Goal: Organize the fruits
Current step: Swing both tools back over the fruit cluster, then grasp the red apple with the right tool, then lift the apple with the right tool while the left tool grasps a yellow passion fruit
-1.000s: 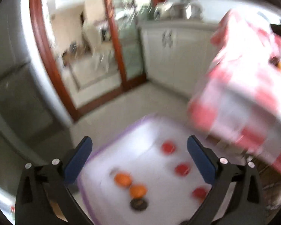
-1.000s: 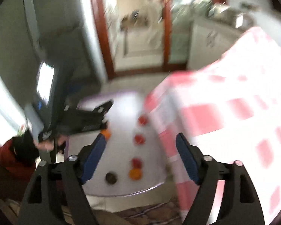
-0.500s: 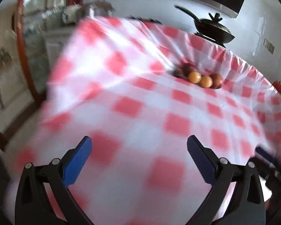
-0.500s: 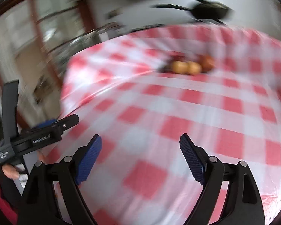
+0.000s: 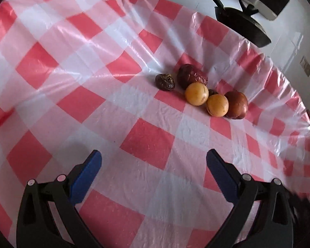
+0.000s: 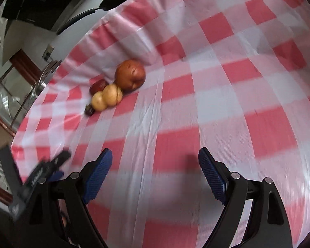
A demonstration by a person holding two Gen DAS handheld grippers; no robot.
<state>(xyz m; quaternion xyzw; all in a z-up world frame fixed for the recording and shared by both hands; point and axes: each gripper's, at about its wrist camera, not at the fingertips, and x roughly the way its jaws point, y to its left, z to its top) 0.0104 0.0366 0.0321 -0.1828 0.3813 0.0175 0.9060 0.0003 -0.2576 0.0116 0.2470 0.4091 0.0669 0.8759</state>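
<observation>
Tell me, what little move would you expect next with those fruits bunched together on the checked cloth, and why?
Probably the left gripper should ease forward toward the small dark wrinkled fruit. Both grippers are open and empty, well short of the cluster. That fruit sits at the near-left edge, slightly apart from the two yellow fruits and the big reddish-brown one, so it looks easiest to take without nudging the rest.

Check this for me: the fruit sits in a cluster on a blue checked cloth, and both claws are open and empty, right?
Not quite. The cloth is red and white checked, as the left wrist view shows. The fruit is clustered, and the left claw and right claw are open and empty.
</observation>
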